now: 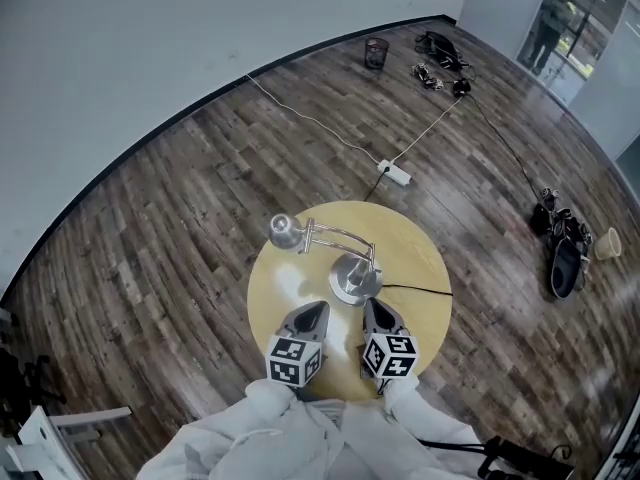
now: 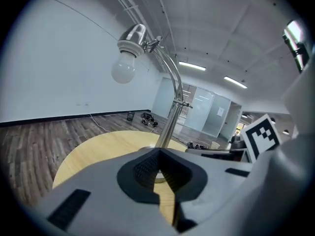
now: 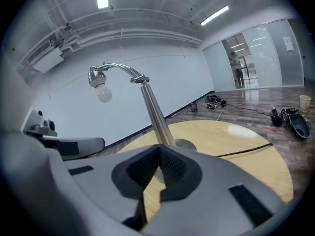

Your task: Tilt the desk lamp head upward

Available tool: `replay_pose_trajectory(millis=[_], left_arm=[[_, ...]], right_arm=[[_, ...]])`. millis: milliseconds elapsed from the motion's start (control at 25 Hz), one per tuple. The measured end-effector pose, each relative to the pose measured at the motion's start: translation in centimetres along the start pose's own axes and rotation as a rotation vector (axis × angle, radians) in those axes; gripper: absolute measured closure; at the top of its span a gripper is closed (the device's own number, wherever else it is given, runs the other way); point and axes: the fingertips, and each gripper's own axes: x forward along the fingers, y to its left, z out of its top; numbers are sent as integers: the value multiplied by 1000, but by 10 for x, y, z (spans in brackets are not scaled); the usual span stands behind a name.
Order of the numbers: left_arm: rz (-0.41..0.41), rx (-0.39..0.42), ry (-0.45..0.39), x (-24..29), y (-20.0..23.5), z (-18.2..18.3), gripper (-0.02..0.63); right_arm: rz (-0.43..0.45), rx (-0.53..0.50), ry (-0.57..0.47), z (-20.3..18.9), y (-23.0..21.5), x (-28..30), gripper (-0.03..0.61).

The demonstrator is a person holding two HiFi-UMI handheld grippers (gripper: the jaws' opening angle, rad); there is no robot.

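A chrome desk lamp stands on a round yellow table (image 1: 420, 258). Its round base (image 1: 355, 278) sits near the table's middle, and its curved arm carries the lamp head (image 1: 283, 231) out to the left. In the left gripper view the head (image 2: 134, 35) and white bulb (image 2: 123, 70) hang high above, with the pole (image 2: 170, 117) straight ahead. The right gripper view has the head (image 3: 97, 76) at upper left. My left gripper (image 1: 316, 311) (image 2: 157, 156) and right gripper (image 1: 372, 308) (image 3: 158, 154) hover side by side just short of the base, both shut and empty.
The lamp's black cable (image 1: 415, 289) runs off the table's right side. A white power strip (image 1: 397, 174) and cord lie on the wood floor behind the table. Shoes and a bag (image 1: 565, 253), a paper cup (image 1: 608, 243) and a dark bin (image 1: 376, 52) sit farther off.
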Motion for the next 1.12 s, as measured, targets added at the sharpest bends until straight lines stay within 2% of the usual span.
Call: replay_pose_trajectory(millis=[240, 400, 560, 680, 920, 1120], left_arm=[[18, 15, -13, -10, -21, -1, 614], [24, 26, -41, -32, -44, -4, 614], [18, 4, -36, -59, -54, -20, 614], [3, 17, -47, -83, -64, -27, 614], [-35, 81, -62, -145, -90, -58, 614], [-40, 71, -38, -211, -99, -103, 614]], right_arm=[[-1, -31, -32, 3, -7, -35, 569], [27, -65, -64, 3, 0, -57, 569], [19, -52, -79, -8, 17, -78, 569], [6, -66, -95, -17, 30, -103, 569], [-60, -28, -133, -57, 52, -168, 569], [-99, 19, -121, -110, 85, -228, 569]])
